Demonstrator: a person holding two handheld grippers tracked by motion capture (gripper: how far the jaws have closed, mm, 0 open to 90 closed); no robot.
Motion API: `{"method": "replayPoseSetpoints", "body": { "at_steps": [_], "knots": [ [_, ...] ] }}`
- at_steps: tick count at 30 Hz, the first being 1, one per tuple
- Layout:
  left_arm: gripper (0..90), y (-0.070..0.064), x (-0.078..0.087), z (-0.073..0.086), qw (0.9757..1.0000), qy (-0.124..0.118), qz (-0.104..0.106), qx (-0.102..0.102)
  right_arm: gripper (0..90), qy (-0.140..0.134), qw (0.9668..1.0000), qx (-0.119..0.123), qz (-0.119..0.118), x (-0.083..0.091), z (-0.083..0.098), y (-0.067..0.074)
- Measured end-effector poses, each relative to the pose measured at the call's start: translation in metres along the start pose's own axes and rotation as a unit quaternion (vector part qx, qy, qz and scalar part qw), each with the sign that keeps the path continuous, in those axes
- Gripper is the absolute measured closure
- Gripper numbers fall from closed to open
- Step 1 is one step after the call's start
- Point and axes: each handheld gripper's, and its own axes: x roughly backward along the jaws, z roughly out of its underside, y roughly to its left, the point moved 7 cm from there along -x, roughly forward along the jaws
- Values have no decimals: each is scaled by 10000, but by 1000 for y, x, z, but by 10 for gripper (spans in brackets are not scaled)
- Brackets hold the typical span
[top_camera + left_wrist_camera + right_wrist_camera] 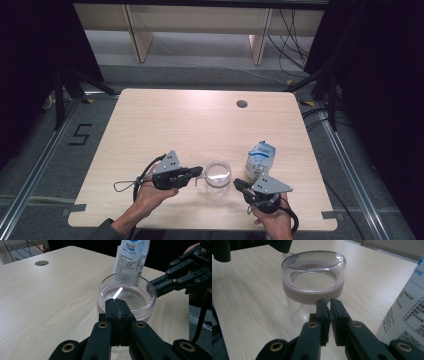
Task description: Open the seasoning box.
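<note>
A clear glass jar stood near the tabletop's front edge, between both tools. The left tool was clenched on what looked like the jar's handle at its rim. The right tool, clenched on nothing, sat just beside the jar. A white pouch stood behind it.
</note>
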Motion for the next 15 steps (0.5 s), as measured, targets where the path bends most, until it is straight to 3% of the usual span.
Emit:
{"method": "replayPoseSetpoints", "body": {
  "at_steps": [4, 6, 7, 15],
  "knots": [
    [888, 1, 0, 0, 10000, 4, 13, -63, 860, -120, 9999, 2, 41, -2, -2, -1],
    [887, 1, 0, 0, 10000, 6, 11, -68, 860, -44, 10000, -50, 34, -1, -3, 0],
    [888, 1, 0, 0, 10000, 5, 11, -71, 859, -101, 9999, 54, 24, -3, -4, 0],
    [887, 1, 1, 2, 10000, 27, -19, -52, 872, -173, 9998, 104, -13, -5, -10, 1]
  ]
}}
